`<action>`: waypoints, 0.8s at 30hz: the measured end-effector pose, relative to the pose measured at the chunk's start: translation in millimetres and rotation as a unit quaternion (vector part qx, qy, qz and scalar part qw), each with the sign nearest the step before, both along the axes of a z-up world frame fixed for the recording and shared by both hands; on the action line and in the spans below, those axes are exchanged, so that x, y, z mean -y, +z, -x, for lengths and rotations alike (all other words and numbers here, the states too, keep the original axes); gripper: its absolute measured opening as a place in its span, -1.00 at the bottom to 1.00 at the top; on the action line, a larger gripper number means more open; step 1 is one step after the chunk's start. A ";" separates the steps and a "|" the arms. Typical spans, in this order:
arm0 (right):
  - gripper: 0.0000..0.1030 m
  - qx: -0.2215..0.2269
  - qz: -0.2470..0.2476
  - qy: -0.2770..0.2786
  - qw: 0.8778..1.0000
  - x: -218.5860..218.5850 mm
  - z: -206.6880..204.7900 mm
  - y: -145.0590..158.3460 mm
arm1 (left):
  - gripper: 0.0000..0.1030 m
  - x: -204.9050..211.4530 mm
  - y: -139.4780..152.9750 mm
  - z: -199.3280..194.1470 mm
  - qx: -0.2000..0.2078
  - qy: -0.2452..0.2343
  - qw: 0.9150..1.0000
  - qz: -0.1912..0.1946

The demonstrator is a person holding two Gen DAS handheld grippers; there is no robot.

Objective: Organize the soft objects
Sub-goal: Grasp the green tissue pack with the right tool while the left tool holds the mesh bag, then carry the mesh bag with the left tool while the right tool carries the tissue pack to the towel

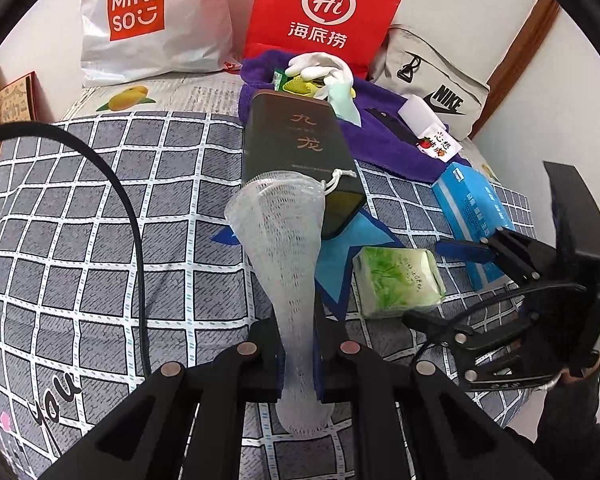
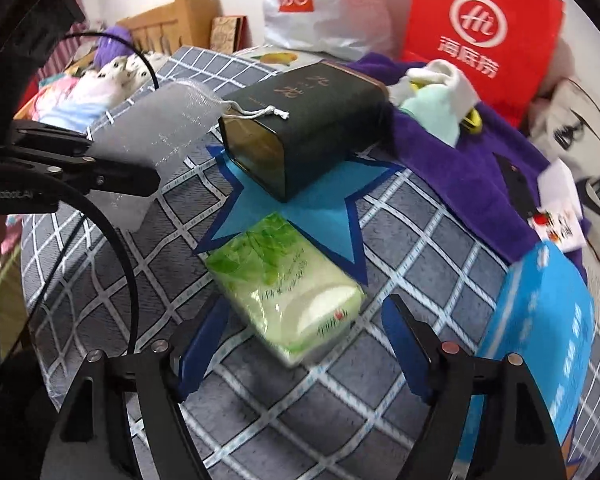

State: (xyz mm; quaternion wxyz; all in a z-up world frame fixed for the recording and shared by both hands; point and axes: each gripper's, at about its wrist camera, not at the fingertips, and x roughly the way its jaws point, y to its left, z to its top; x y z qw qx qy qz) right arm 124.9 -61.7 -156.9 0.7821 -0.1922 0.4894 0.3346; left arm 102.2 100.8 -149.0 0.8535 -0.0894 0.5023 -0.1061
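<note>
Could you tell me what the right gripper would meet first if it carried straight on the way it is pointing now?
Most likely the green tissue pack: it lies directly ahead of the open right gripper, between the lines of its fingers. The dark tin sits farther along.

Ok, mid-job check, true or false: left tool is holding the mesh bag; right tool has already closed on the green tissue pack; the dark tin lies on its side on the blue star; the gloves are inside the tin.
1. The left tool grips the white mesh bag. True.
2. The right tool is shut on the green tissue pack. False: it is open, fingers either side of the pack.
3. The dark tin lies on its side on the blue star. True.
4. The white gloves are inside the tin. False: they lie on the purple towel behind it.
</note>
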 end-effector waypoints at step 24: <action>0.38 -0.011 -0.076 -0.068 0.995 44.9 9.3 31.8 | -0.80 1.6 22.1 9.8 0.016 -0.013 0.999 0.026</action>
